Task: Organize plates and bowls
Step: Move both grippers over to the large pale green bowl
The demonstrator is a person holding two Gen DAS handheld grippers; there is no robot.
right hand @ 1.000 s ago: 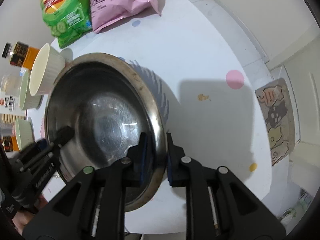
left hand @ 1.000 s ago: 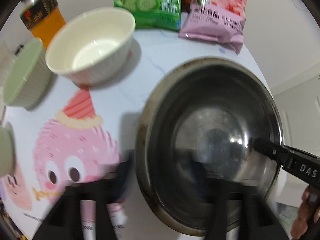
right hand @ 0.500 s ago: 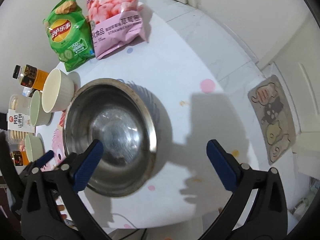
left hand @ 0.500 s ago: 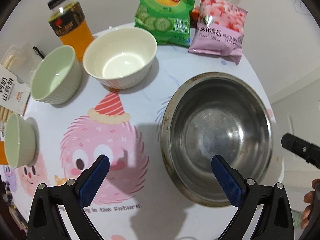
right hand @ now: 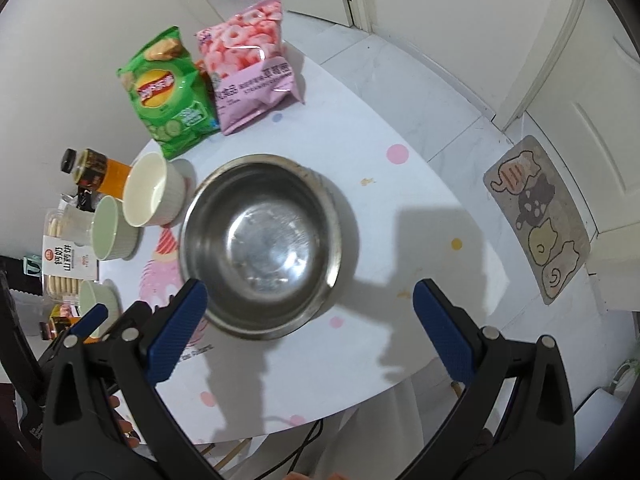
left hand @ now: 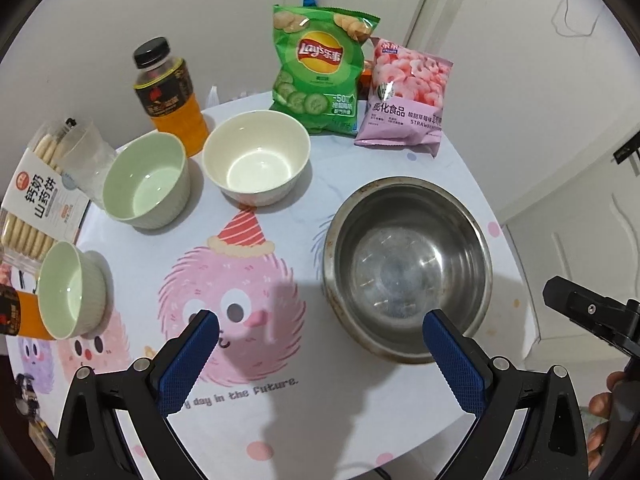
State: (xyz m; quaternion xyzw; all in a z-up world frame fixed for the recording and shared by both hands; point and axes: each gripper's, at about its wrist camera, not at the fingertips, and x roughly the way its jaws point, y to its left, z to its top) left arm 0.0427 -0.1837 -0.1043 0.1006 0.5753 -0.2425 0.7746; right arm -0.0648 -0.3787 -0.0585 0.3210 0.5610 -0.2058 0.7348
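A large steel bowl point(left hand: 408, 268) point(right hand: 264, 244) rests empty on the round table's printed cloth point(left hand: 280, 208). Behind it to the left stand a cream bowl point(left hand: 256, 162) point(right hand: 150, 190) and a pale green bowl point(left hand: 146, 180) point(right hand: 112, 234). A smaller green bowl point(left hand: 70, 290) point(right hand: 96, 300) sits at the left edge. My left gripper point(left hand: 320, 354) hangs open above the cloth, its right pad over the steel bowl's near rim, holding nothing. My right gripper point(right hand: 310, 330) is open and empty above the steel bowl's near side. The right gripper's arm point(left hand: 592, 316) shows at the right edge.
A green chips bag point(left hand: 320, 72) and a pink snack bag point(left hand: 404, 96) stand at the table's back. An orange drink bottle point(left hand: 168, 96), a clear cup point(left hand: 86, 160) and a biscuit box point(left hand: 36, 204) crowd the left. A cat-print floor mat point(right hand: 540, 216) lies right, below.
Both grippers let go of the steel bowl's rim, opened wide and rose away from the table. The bowl now sits free on the cloth.
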